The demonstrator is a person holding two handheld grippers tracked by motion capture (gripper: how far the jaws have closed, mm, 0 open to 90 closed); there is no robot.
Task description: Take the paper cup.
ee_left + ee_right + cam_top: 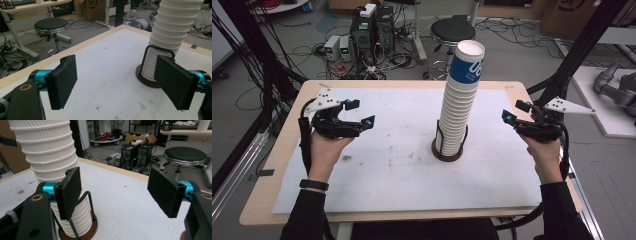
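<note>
Tall leaning stack of white ribbed paper cups (pixel 459 107) in round brown wire-framed holder (pixel 448 151) | left gripper (pixel 359 113), right gripper (pixel 513 112): both wide, empty | risk: sideways nudge probably topples stack

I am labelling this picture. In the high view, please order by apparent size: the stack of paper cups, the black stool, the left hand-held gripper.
1. Stack of paper cups, largest.
2. Left hand-held gripper and black stool look alike; the stool stands farther off, so no ranking.

Table viewed from above; gripper views aimed low, close, from opposite sides; cup stack (pixel 460 107) shared by all.
</note>
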